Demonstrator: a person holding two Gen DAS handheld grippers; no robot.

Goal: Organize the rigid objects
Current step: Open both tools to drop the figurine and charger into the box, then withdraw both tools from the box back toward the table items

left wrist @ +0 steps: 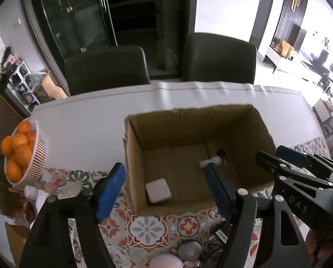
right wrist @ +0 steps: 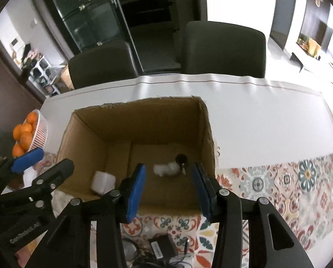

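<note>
Charger (left wrist: 158,190) in box (left wrist: 188,120), below left gripper (left wrist: 164,188).

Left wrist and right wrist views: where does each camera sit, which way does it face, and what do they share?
Left wrist: on the left gripper, facing steeply down into the cardboard box; own open blue fingers, with the right gripper at right.
Right wrist: on the right gripper, facing down into the cardboard box; own open fingers, left gripper at left.
Shared: box, white cube, basket of oranges, two chairs.
</note>
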